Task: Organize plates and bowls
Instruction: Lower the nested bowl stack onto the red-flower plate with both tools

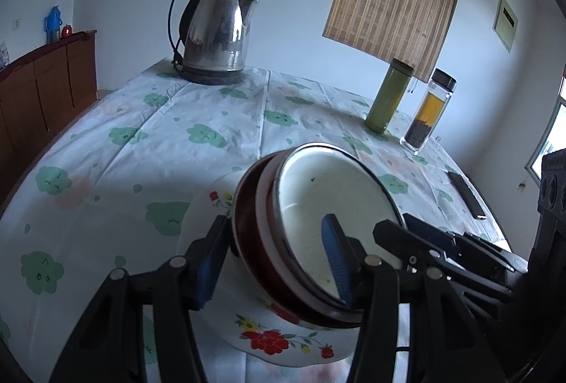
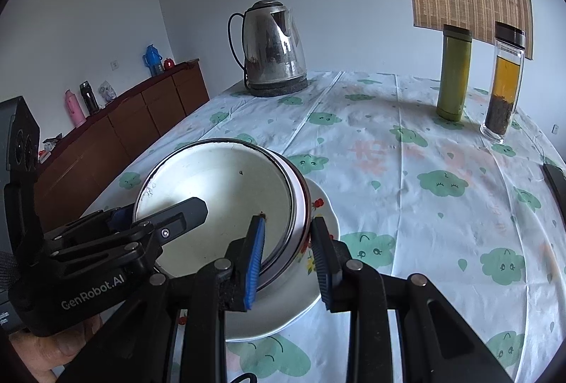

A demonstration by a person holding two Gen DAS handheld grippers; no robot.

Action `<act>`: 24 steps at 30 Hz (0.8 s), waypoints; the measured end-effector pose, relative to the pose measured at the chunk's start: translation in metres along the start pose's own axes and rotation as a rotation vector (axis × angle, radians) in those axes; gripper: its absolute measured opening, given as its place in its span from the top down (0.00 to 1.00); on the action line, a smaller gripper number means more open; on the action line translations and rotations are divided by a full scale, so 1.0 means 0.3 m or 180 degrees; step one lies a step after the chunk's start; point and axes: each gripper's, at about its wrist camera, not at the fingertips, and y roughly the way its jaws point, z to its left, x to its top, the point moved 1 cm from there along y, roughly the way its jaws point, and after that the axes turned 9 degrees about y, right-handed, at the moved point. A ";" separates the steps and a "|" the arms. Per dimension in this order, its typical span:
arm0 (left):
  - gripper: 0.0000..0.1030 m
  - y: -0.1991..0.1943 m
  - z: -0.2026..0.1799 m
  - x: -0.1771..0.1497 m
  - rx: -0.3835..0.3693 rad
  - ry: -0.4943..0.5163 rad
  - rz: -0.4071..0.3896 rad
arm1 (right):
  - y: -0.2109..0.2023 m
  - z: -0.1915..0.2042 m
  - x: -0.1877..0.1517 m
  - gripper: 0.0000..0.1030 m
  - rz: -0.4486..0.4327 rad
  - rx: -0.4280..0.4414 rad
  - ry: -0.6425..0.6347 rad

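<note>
Both your grippers, left (image 1: 274,259) and right (image 2: 288,262), clamp the bowls' (image 2: 219,192) rims at lower centre; uneven lifting could slide them off the plate (image 2: 283,315).

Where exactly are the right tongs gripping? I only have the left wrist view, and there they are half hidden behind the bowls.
Observer: The right tongs straddle the wall of the bowl stack on its right side. One pad is inside the top bowl and the other is outside the stack.
Operator: And underneath, is it just one plate?
Observer: Possibly two. The plate shows a second rim line just below its near edge.
</note>
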 end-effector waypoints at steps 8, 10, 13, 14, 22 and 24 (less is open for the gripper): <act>0.50 0.013 0.014 0.003 0.0103 0.0026 -0.0014 | 0.007 0.027 -0.002 0.71 -0.0091 -0.0042 -0.0089; 0.50 0.013 0.014 0.001 0.0099 0.0035 -0.0028 | 0.008 0.026 -0.002 0.71 -0.0112 -0.0032 -0.0097; 0.49 0.012 0.013 -0.002 0.0101 0.0048 -0.0035 | 0.008 0.018 -0.002 0.71 -0.0125 0.0013 -0.0072; 0.49 0.012 0.014 -0.002 0.0101 0.0051 -0.0033 | 0.008 0.016 -0.001 0.71 -0.0134 0.0021 -0.0076; 0.48 0.008 0.015 -0.004 0.0078 0.0051 -0.0034 | 0.011 0.013 -0.003 0.69 -0.0162 0.0041 -0.0103; 0.49 0.014 0.014 -0.006 0.0062 0.0053 -0.0005 | 0.016 0.015 -0.005 0.69 -0.0156 0.0041 -0.0116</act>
